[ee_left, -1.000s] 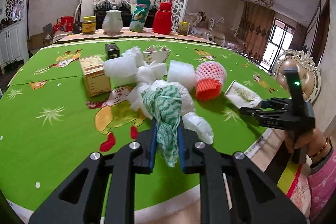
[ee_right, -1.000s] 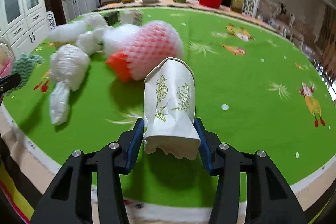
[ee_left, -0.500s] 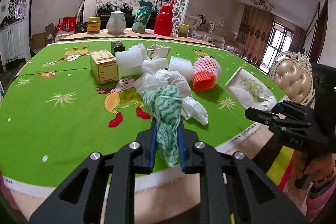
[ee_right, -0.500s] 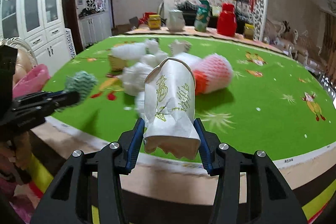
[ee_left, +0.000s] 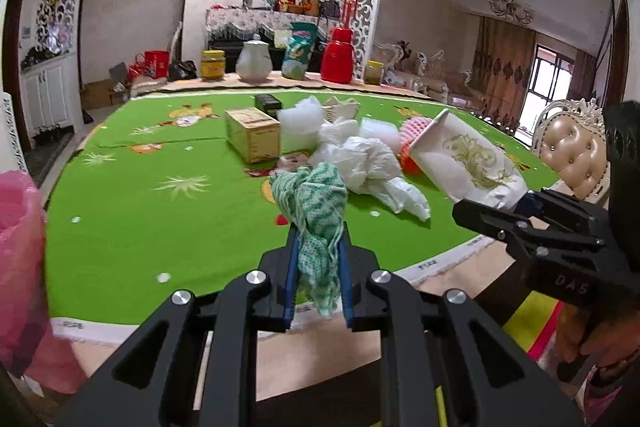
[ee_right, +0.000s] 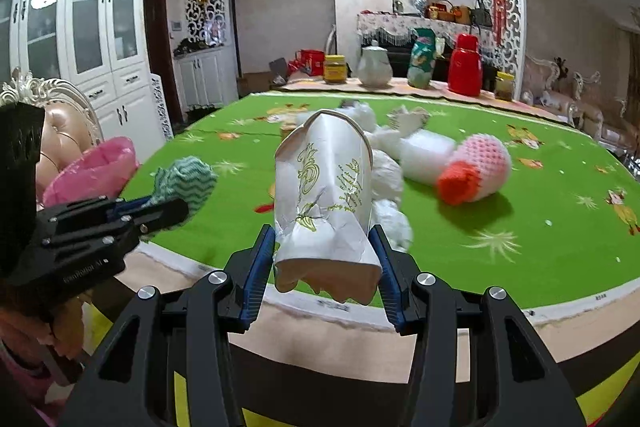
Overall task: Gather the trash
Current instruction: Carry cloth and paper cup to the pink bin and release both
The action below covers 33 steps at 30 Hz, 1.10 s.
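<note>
My left gripper (ee_left: 318, 259) is shut on a green and white patterned rag (ee_left: 314, 203), held off the near edge of the green table (ee_left: 132, 211). My right gripper (ee_right: 324, 251) is shut on a crushed white paper cup with gold print (ee_right: 324, 187); it shows at the right of the left wrist view (ee_left: 464, 163). A pink plastic bag (ee_left: 20, 267) hangs at the far left, also seen in the right wrist view (ee_right: 92, 169). More trash lies on the table: white plastic bags (ee_left: 360, 163), a pink and orange foam net (ee_right: 476, 171), a cardboard box (ee_left: 252, 135).
A teapot (ee_left: 254, 61), a red flask (ee_left: 338, 55), jars and a green packet stand at the table's far edge. Padded chairs stand at the right (ee_left: 572, 151) and at the left (ee_right: 60, 131). White cabinets (ee_right: 100, 47) line the left wall.
Both grippers have drawn back from the table past its near edge, each still holding its item. The pink bag has come into view at the left.
</note>
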Tool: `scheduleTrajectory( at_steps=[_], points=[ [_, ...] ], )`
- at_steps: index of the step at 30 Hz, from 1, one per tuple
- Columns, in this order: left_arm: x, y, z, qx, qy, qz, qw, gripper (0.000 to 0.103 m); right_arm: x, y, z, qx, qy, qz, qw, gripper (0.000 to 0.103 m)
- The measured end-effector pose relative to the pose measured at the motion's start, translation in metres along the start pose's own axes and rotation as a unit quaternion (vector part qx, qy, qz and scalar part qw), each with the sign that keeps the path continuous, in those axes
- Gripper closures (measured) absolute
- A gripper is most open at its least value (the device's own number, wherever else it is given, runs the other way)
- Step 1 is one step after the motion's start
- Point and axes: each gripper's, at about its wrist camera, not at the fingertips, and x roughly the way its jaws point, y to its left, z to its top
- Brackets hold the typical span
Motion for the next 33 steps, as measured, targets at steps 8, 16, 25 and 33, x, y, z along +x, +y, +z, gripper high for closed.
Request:
scheduleTrajectory(
  at_steps=[8,16,25,33],
  points=[
    [-0.028,0.021,0.000,0.007,-0.038,0.023,0.9990,0.086,0.006,0.039,0.011,-0.019,-0.014,0.030,0.999,0.056],
    [-0.057,0.063,-0.003,-0.009,-0.054,0.066,0.9963,0.086,0.019,0.083,0.026,-0.054,-0.021,0.069,0.996,0.056],
    [-0.106,0.114,-0.005,-0.023,-0.077,0.124,0.9890,0.086,0.038,0.139,0.044,-0.086,-0.022,0.139,0.986,0.056],
    [-0.149,0.173,-0.010,-0.045,-0.086,0.179,0.9791,0.085,0.070,0.207,0.063,-0.116,-0.001,0.214,0.970,0.056]
  ],
)
